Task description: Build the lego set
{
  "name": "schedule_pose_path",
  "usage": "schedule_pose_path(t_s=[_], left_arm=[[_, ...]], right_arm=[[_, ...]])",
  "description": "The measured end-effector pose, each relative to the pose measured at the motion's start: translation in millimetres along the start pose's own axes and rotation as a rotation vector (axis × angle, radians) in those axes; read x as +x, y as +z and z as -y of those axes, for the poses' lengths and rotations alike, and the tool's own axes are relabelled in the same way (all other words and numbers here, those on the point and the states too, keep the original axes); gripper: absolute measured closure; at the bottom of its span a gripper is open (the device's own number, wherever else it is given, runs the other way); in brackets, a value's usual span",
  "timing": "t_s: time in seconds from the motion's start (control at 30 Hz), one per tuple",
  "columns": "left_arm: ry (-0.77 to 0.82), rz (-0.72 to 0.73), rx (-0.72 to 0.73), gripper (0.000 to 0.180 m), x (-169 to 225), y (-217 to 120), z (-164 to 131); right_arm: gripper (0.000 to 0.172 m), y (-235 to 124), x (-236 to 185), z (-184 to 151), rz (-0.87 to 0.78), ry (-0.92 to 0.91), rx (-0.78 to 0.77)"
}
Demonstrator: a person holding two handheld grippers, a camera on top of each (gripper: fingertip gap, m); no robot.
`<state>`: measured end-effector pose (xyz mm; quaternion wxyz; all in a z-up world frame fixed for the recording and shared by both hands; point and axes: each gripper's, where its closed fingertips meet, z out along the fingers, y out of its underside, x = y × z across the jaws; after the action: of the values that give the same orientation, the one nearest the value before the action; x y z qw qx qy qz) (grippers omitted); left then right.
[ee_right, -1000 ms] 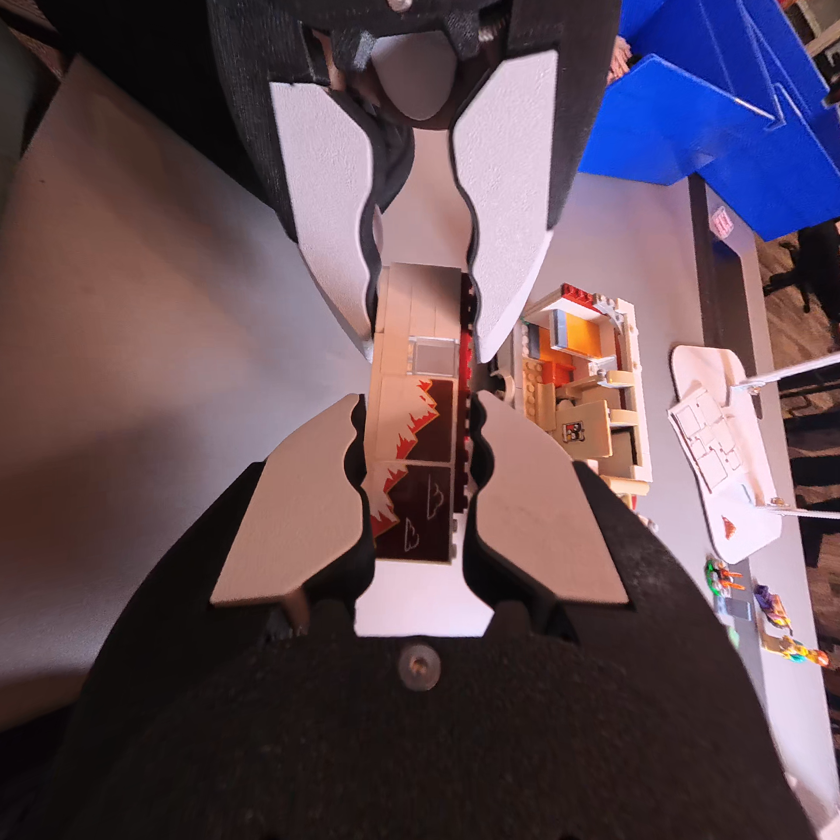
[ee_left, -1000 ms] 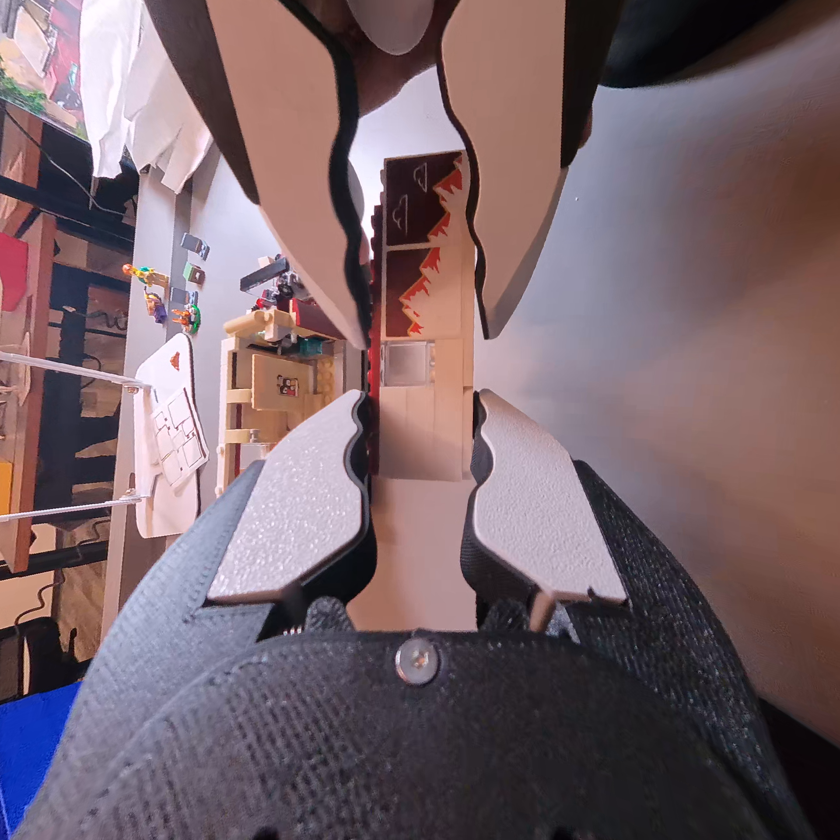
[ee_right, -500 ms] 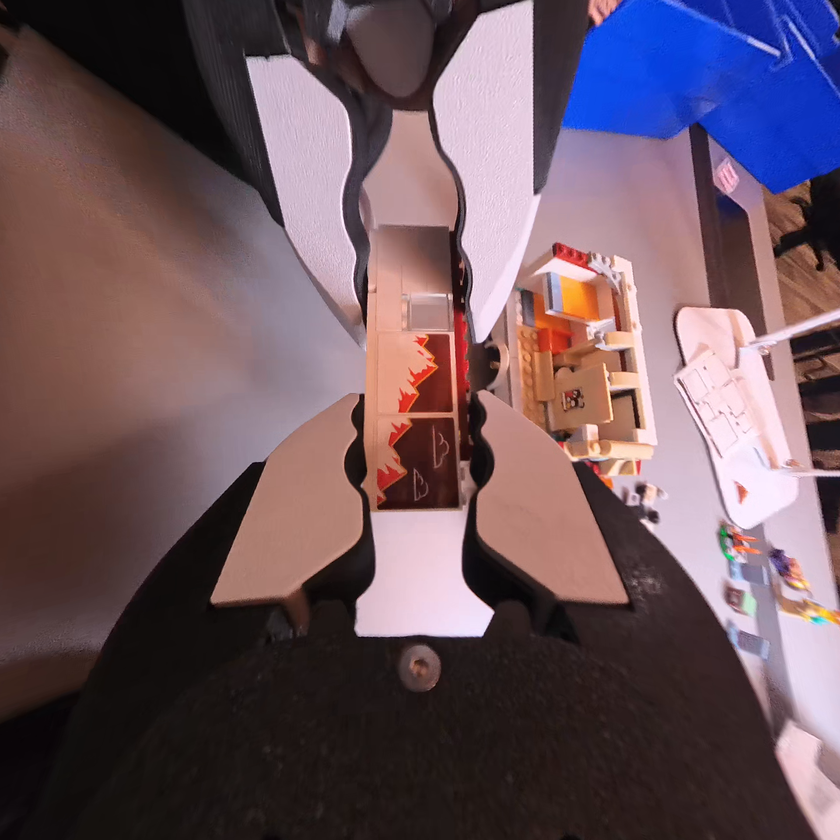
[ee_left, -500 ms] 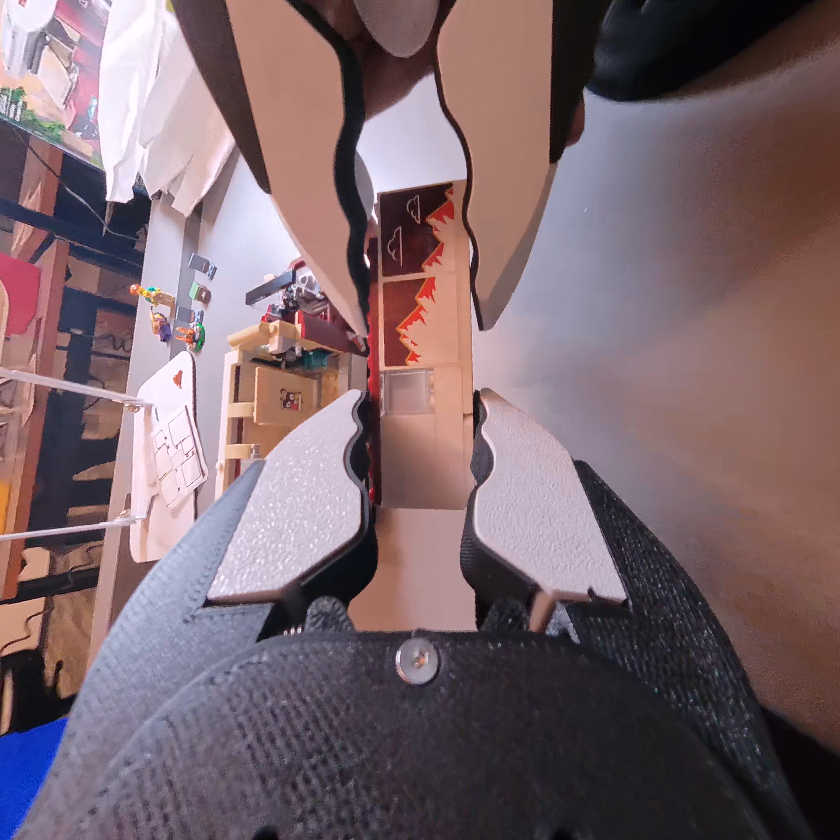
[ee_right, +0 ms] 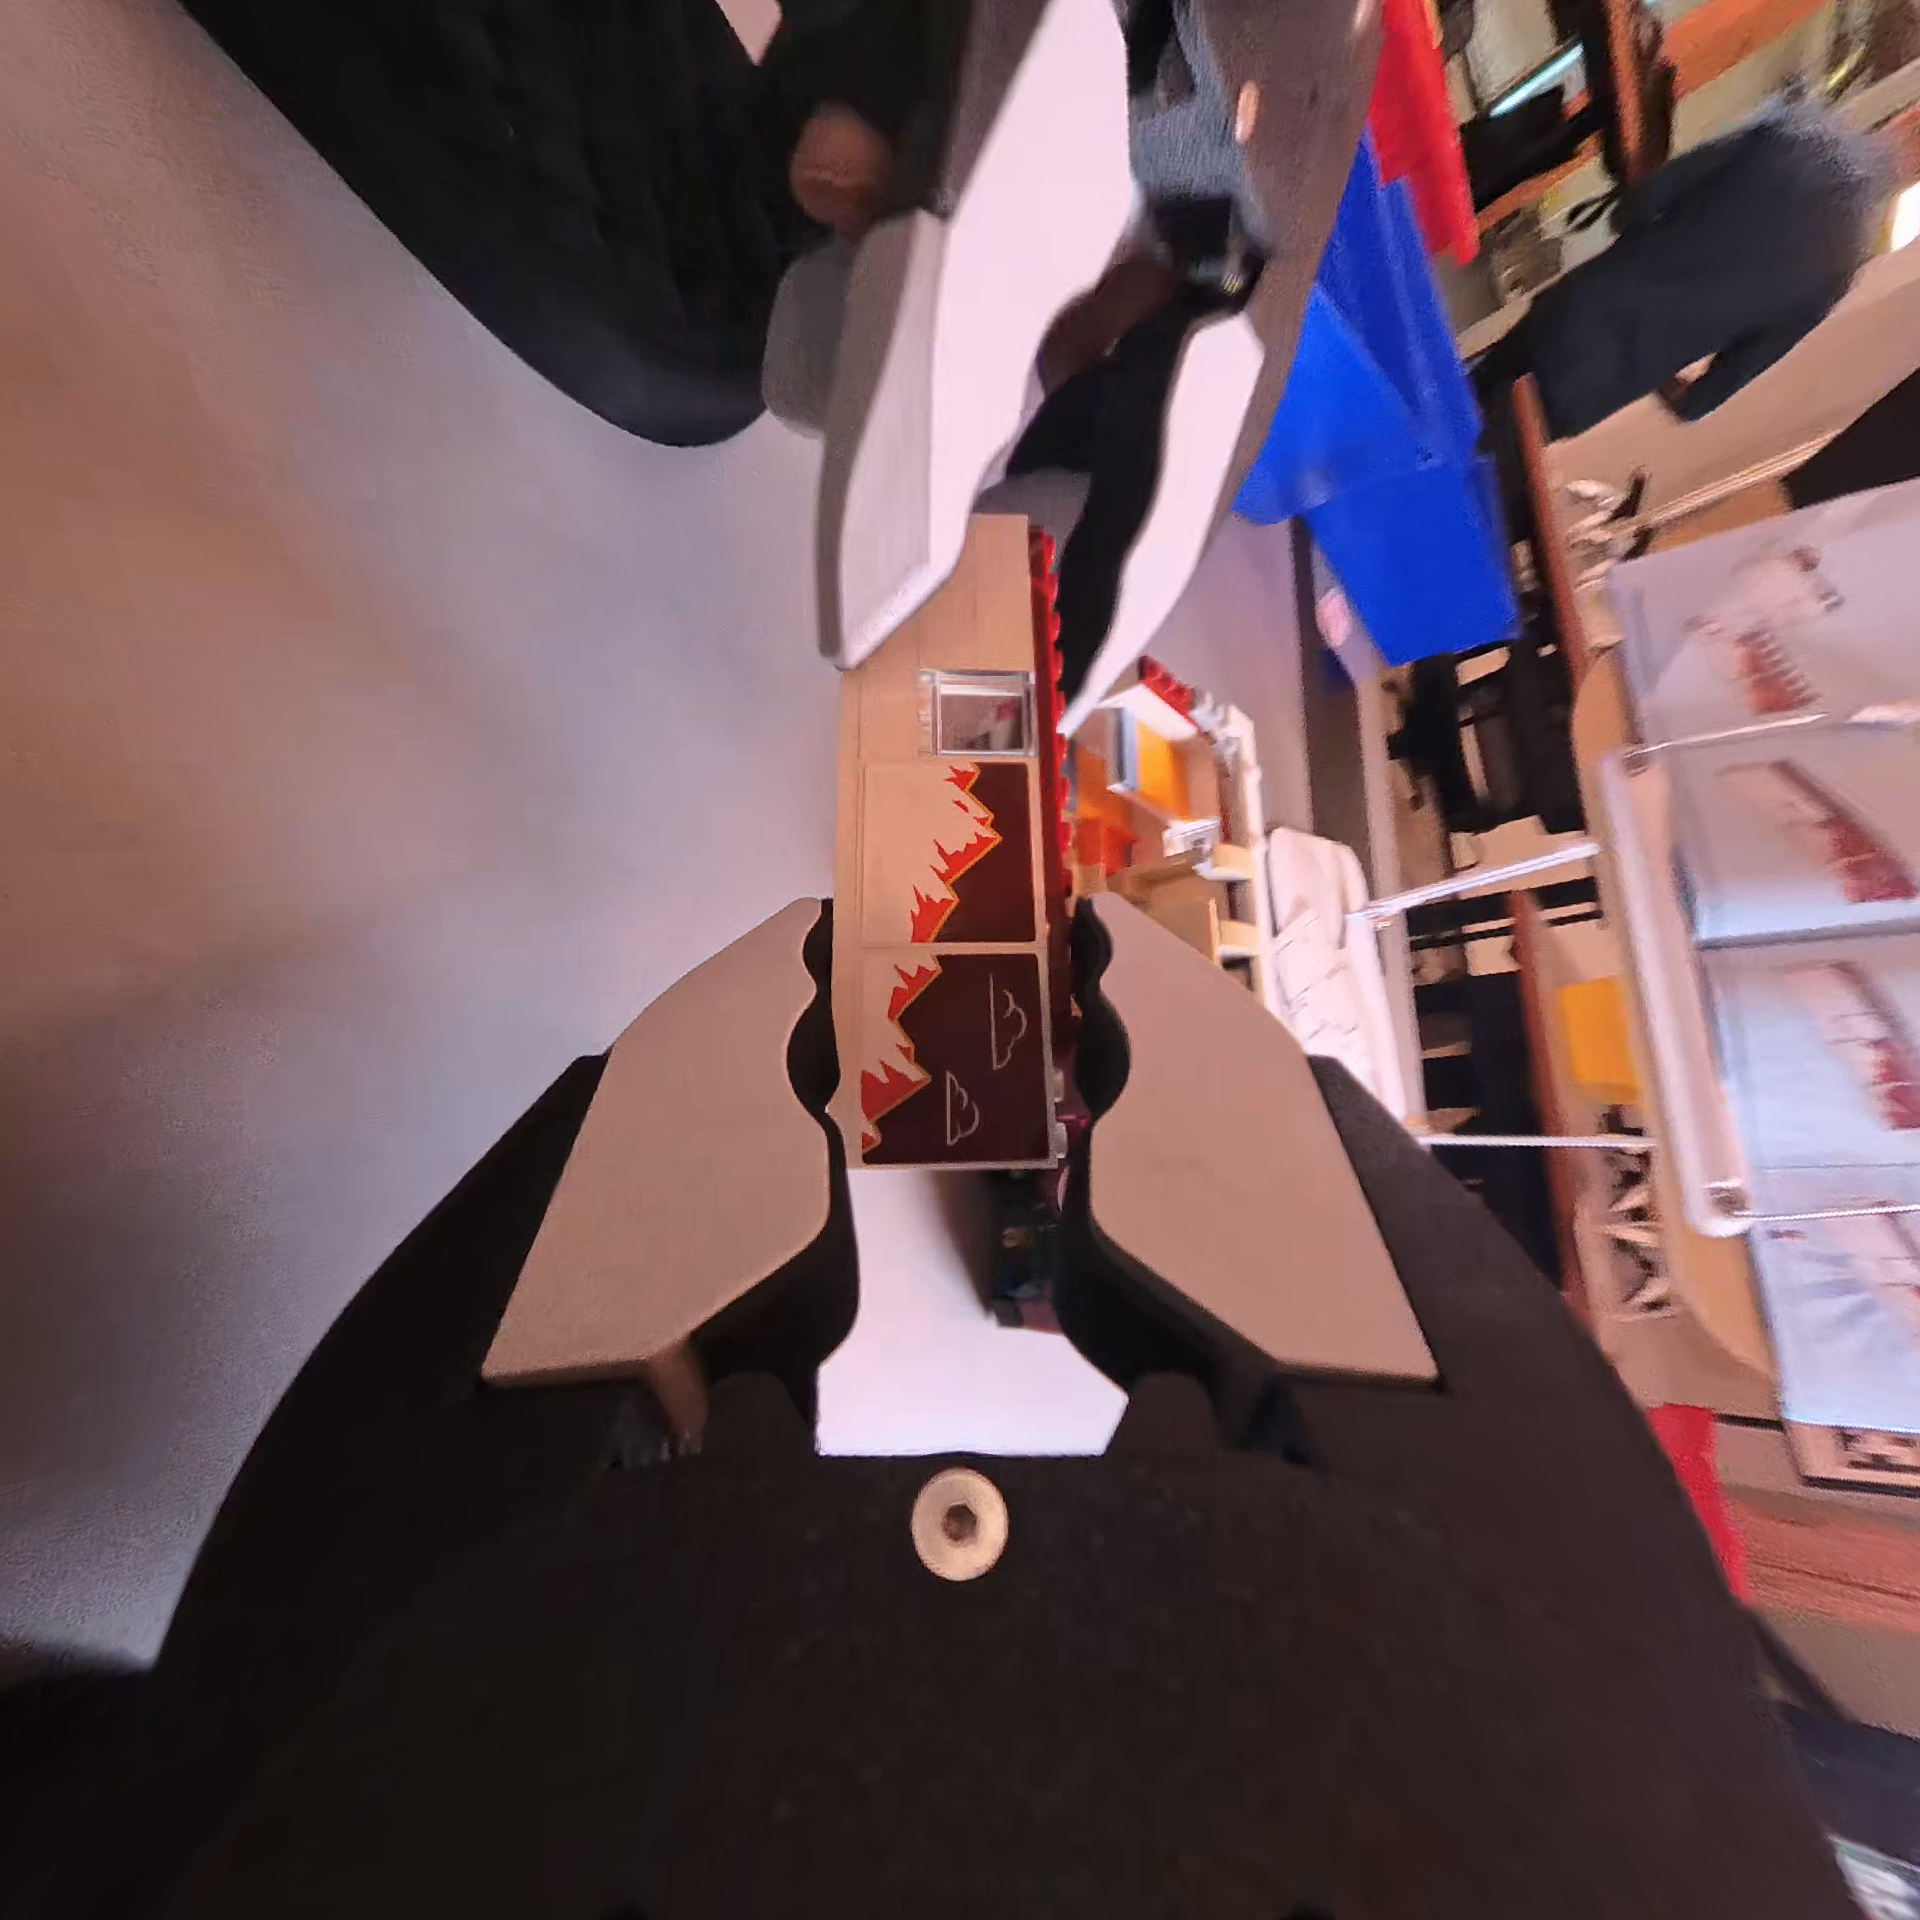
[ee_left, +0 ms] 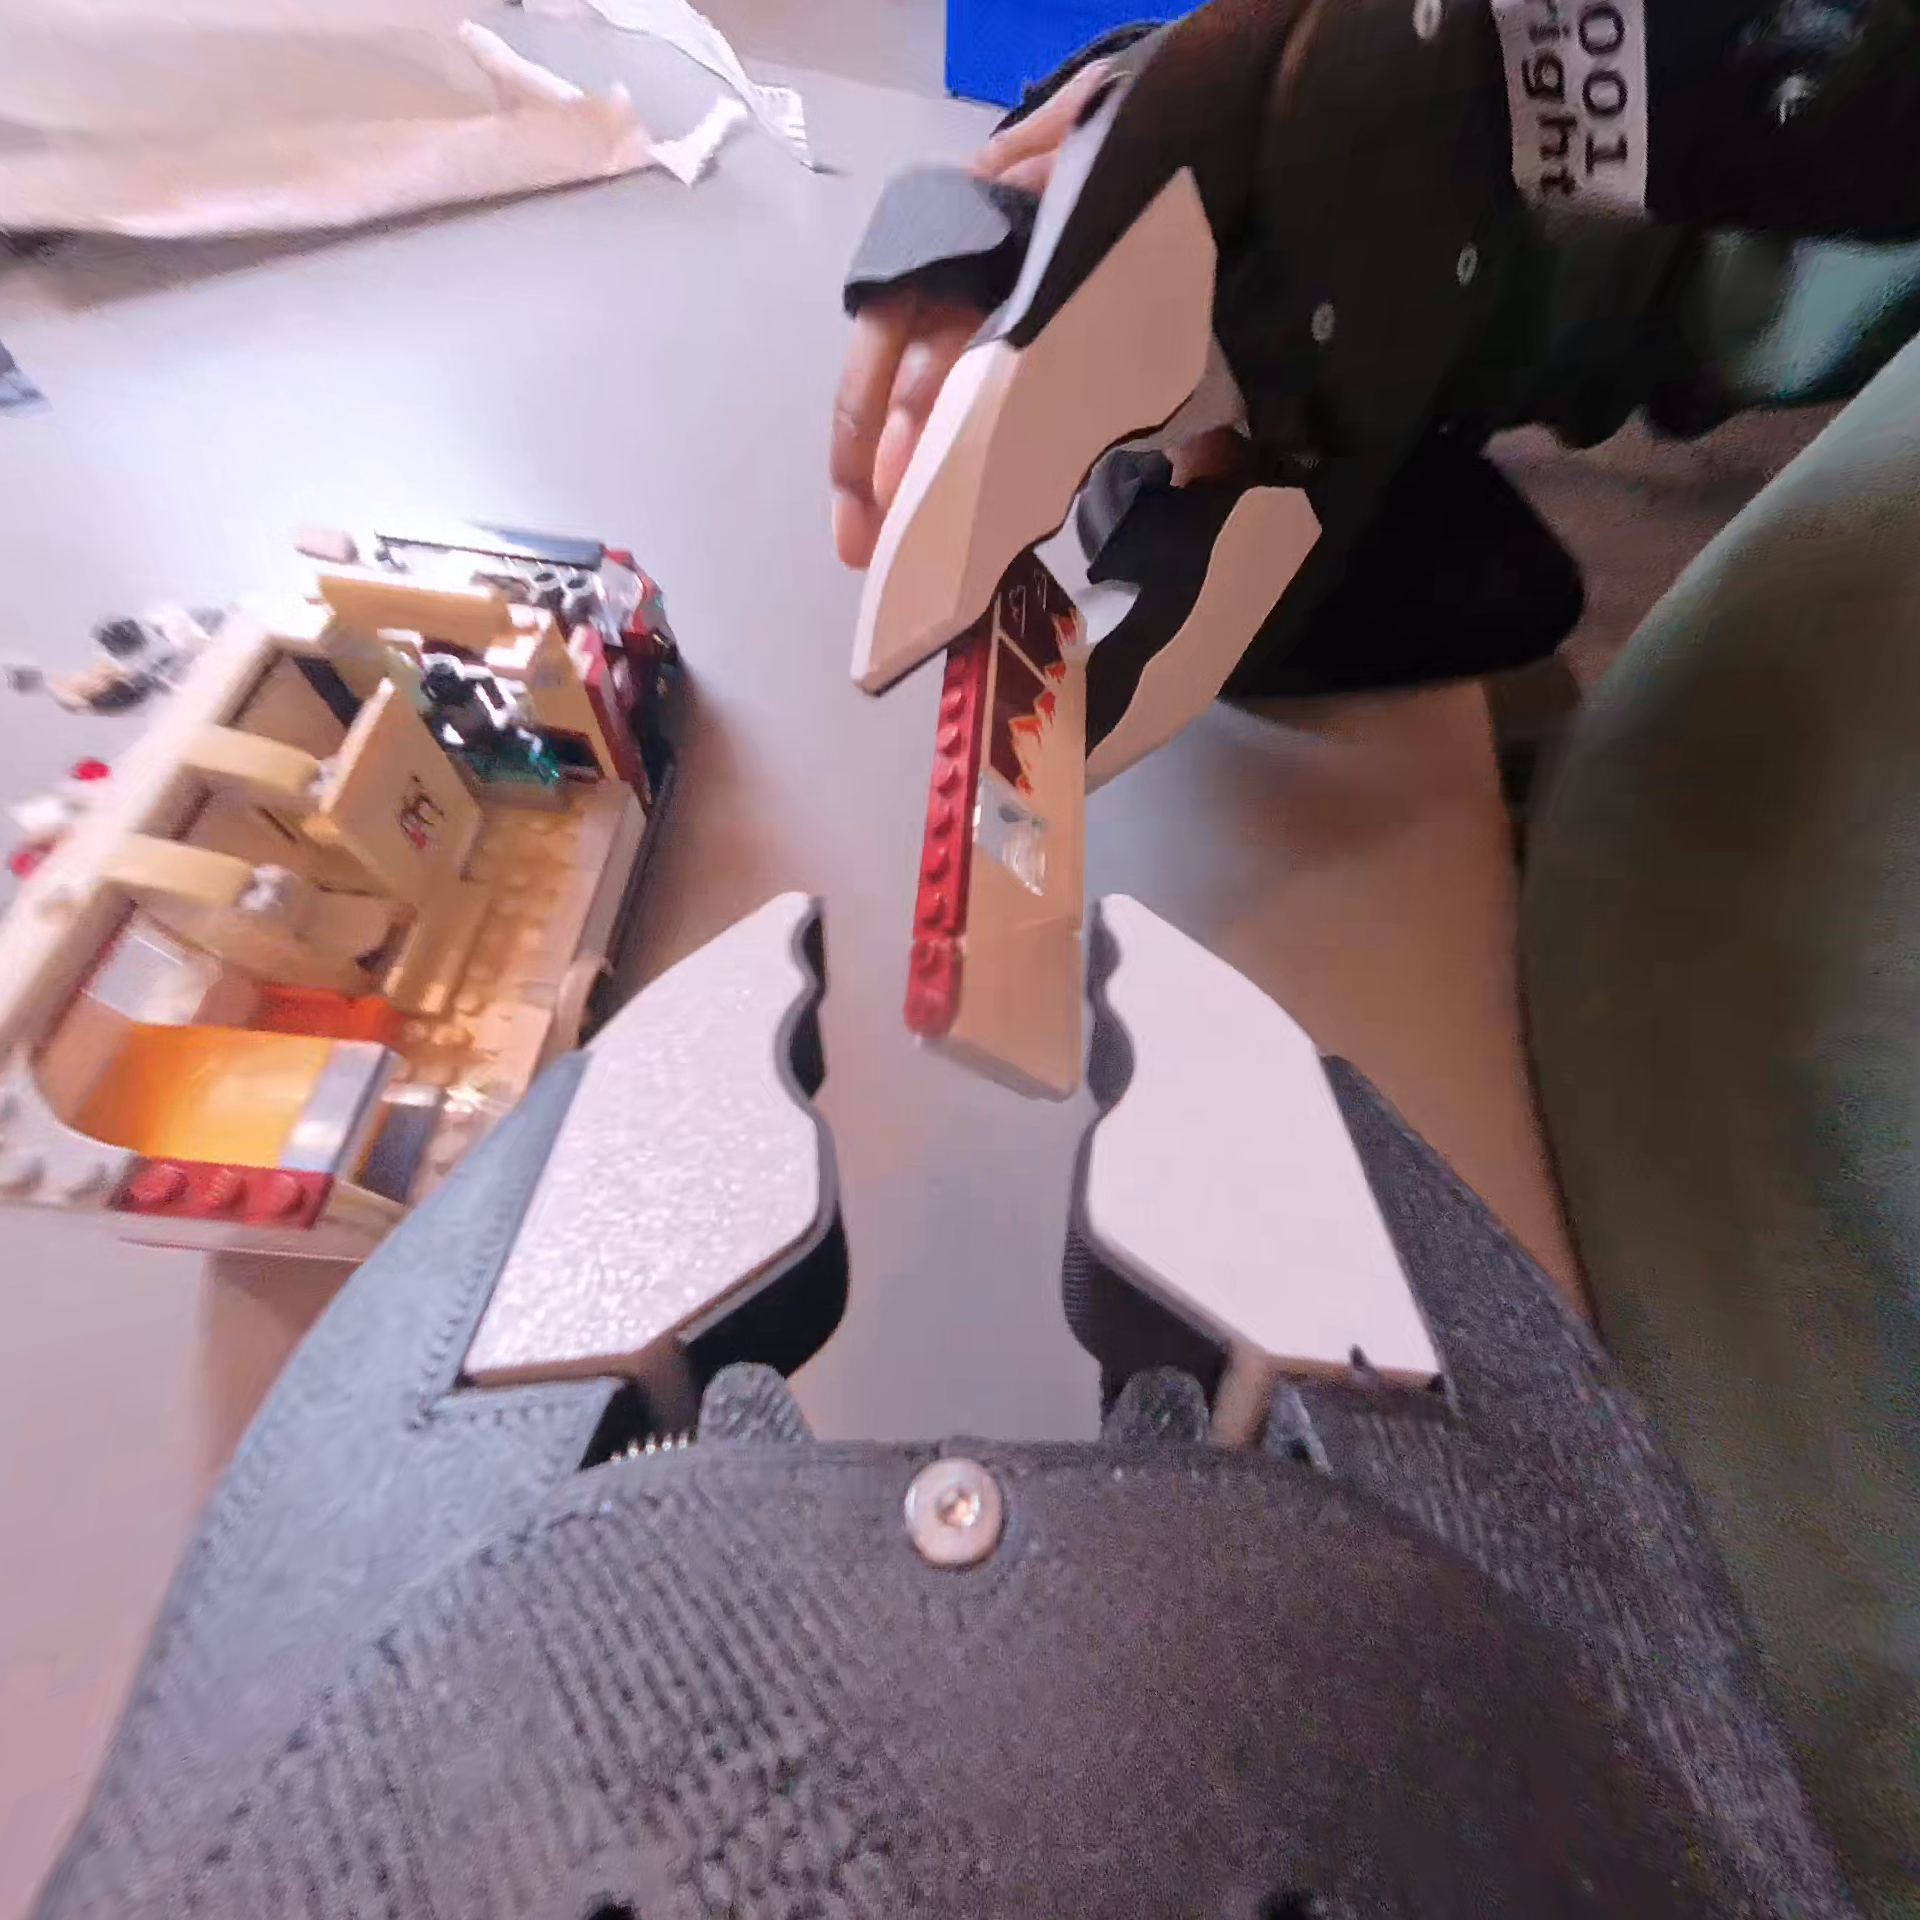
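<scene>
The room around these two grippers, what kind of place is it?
Probably a workshop or lab with a toy-brick building station: a grey table carries a half-built tan brick model, and dark storage shelving and blue plastic bins stand behind.

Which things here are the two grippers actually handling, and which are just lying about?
Handled:
- toy-brick panel, clamped by the right gripper
- left gripper, open around the panel's other end

Lying about:
- half-built brick model
- loose small pieces
- white cloth
- blue bin

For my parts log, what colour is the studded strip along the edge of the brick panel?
Red; the studded strip on the brick panel shows best in the left wrist view.
</scene>
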<state>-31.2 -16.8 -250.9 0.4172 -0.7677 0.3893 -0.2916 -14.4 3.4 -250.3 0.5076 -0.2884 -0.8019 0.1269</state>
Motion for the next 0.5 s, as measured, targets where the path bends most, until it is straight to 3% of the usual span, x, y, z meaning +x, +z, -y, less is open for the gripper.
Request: schedule_pose_path(t_s=[0.07, 0.1, 0.17, 0.27, 0.33, 0.4, 0.5], left_arm=[[-0.024, -0.052, 0.038, 0.156, 4.3, -0.2, -0.8], [-0.022, -0.056, 0.045, 0.157, 4.7, -0.3, -1.0], [0.022, -0.026, 0.032, 0.172, 0.8, -0.7, -4.6], [0.173, 0.027, 0.003, 0.172, -2.9, -0.3, -13.5], [0.192, 0.039, -0.031, 0.172, -5.7, 3.4, -20.8], [0.209, 0.048, -0.046, 0.172, -9.8, 6.3, -26.5], [0.194, 0.024, -0.083, 0.172, -11.0, 8.0, -33.5]], right_arm=[[0.129, 1.7, 3.4, -1.8, -0.044, -0.061, -0.020], [0.129, 2.3, 2.6, -2.1, -0.042, -0.054, -0.012], [0.128, 3.3, -6.7, -3.8, 0.050, 0.049, 0.001], [0.128, -0.3, -19.0, -4.6, 0.240, 0.302, 0.032], [0.139, -0.1, -17.4, -7.3, 0.293, 0.429, 0.049], [0.160, 2.6, -17.5, -11.8, 0.324, 0.494, 0.037], [0.164, 6.0, -20.5, -14.0, 0.379, 0.538, 0.014]])
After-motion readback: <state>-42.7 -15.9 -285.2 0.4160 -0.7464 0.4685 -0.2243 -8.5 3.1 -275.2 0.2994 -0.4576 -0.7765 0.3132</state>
